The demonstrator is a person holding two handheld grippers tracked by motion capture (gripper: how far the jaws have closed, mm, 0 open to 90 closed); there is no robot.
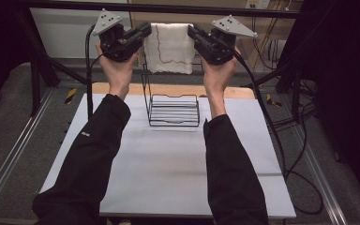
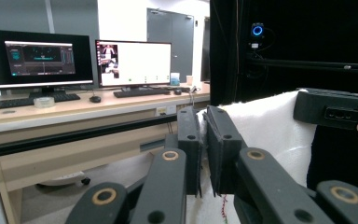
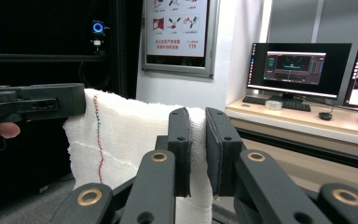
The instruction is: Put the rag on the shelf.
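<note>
A white towel (image 1: 171, 47) with a thin coloured stitched line hangs spread between my two grippers, high above the far part of the table. My left gripper (image 1: 147, 31) is shut on its upper left corner, and my right gripper (image 1: 191, 31) is shut on its upper right corner. In the left gripper view the jaws (image 2: 204, 116) pinch the towel's (image 2: 270, 126) edge, with the other gripper (image 2: 335, 109) beyond. In the right gripper view the jaws (image 3: 196, 116) clamp the towel (image 3: 126, 130), and the other gripper (image 3: 32, 102) holds the far corner. A black wire rack (image 1: 174, 110) stands on the table below the towel.
The white table (image 1: 168, 164) has a wooden strip (image 1: 225, 90) along its far edge. Black frame bars (image 1: 168, 8) run overhead behind the towel. Cables (image 1: 300, 154) trail on the floor at the right. A desk with monitors (image 2: 37, 58) stands farther off.
</note>
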